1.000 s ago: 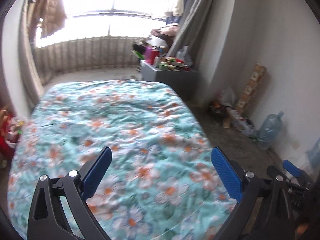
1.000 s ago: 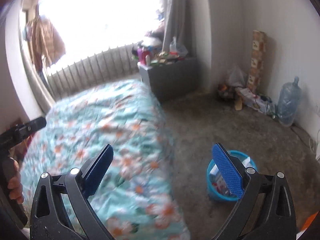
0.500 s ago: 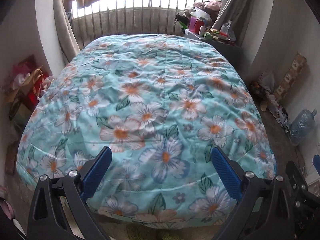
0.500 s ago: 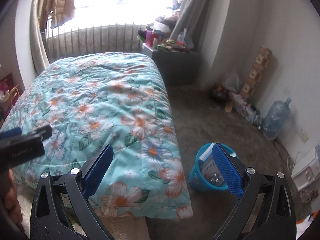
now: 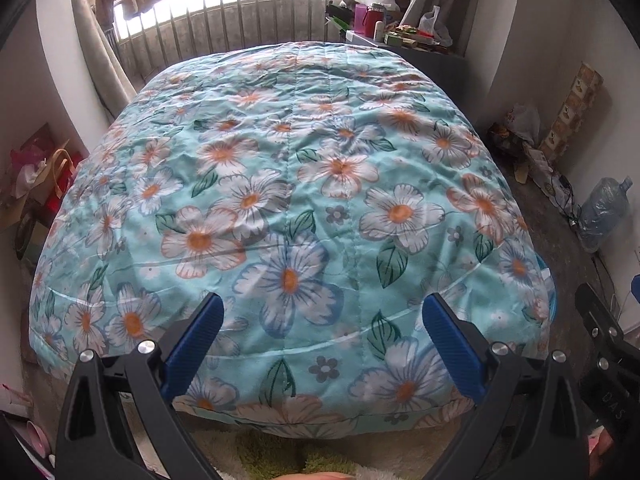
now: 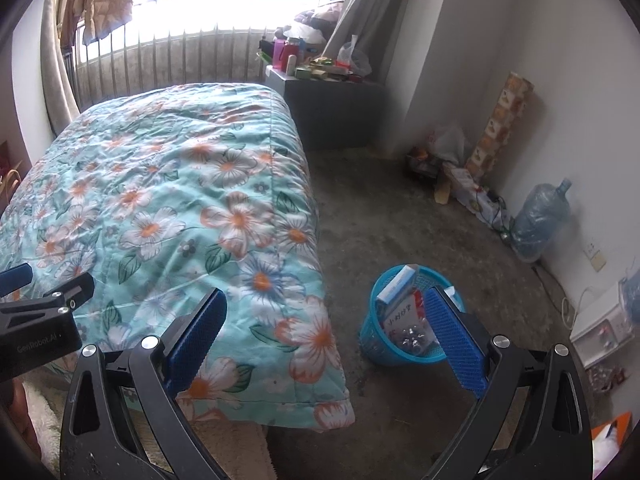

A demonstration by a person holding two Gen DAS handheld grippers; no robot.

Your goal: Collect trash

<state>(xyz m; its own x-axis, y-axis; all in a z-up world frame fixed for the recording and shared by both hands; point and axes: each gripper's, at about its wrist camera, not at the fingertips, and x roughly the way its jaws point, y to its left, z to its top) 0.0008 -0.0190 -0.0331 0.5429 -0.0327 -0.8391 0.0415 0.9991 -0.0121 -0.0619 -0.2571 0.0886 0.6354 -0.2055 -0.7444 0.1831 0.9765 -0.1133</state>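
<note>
Your left gripper [image 5: 322, 334] hangs over the near end of the bed, its ribbed blue pads [image 5: 194, 344] spread wide with nothing between them. Below it lies a puffy, quilted floral quilt [image 5: 288, 184], turquoise with white and orange daisies, stitched in long seams and rounded at the edges. A shaggy cream rug [image 5: 280, 452] shows at the bed's foot.

Your right gripper [image 6: 324, 334] is likewise wide open and empty, held above the bed's near right corner. On the rough grey concrete floor [image 6: 384, 208] just right of the bed stands a round blue mesh waste basket [image 6: 400, 352], holding a boxy carton [image 6: 396, 284], printed paper and crinkled foil. A clear plastic water jug [image 6: 540, 220] rests by the far right wall.
</note>
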